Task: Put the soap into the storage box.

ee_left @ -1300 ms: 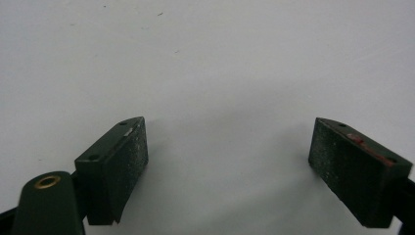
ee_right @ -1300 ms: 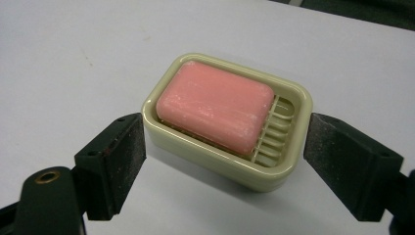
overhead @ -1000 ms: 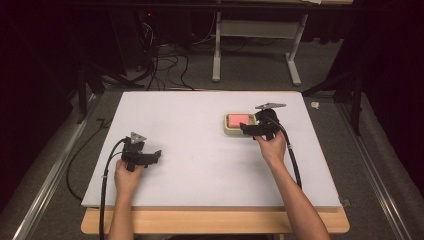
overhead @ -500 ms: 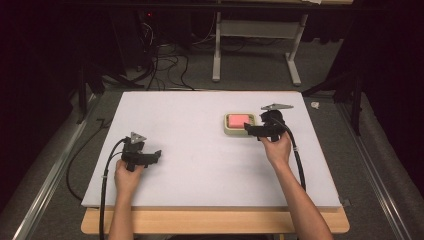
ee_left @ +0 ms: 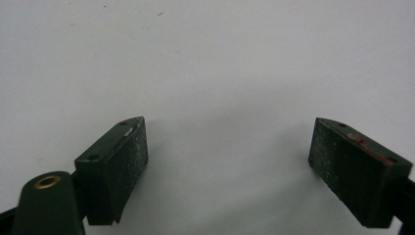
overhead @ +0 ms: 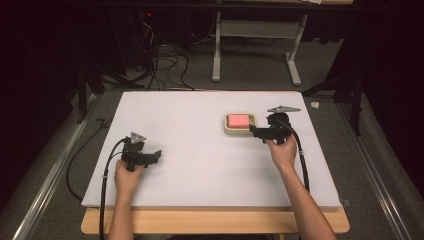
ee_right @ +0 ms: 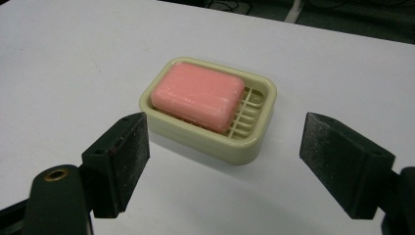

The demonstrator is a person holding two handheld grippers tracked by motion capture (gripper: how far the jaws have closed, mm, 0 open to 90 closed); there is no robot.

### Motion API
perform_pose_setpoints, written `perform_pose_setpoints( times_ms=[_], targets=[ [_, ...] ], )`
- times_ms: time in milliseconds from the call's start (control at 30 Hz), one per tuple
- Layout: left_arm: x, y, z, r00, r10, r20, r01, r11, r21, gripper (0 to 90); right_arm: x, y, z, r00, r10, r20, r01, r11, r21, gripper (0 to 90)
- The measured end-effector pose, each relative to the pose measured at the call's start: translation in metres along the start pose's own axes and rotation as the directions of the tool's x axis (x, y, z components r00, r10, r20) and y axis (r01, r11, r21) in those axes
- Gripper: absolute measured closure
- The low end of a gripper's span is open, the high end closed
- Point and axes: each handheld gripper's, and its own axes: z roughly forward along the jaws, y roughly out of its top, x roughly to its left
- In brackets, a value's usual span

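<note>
My right gripper point(ee_right: 222, 161), jaws spread wide, faces the pink soap point(ee_right: 198, 95) in its cream dish point(ee_right: 254, 142) toward the worktop's point(overhead: 190, 115) far right edge, while my left gripper point(ee_left: 227, 156), equally spread, sits over bare surface near the front-left corner.

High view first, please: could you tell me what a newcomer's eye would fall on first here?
The pink soap bar stands out, lying in a cream soap dish right of centre on the white table. The right gripper sits just beside the dish with its jaws spread wide towards it. The left gripper rests over bare table near the front left, jaws also open.
</note>
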Motion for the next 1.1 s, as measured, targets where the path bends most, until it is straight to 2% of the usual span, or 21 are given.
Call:
perform_pose_setpoints(
  times_ms=[1100],
  targets=[
    [0.000, 0.000, 0.000, 1.0000, 0.000, 0.000, 0.000, 1.0000, 0.000, 15.1, -0.019, -0.024, -0.042, 0.9987, 0.048, 0.017, -0.047, 0.996, -0.069, 19.8]
  ],
)
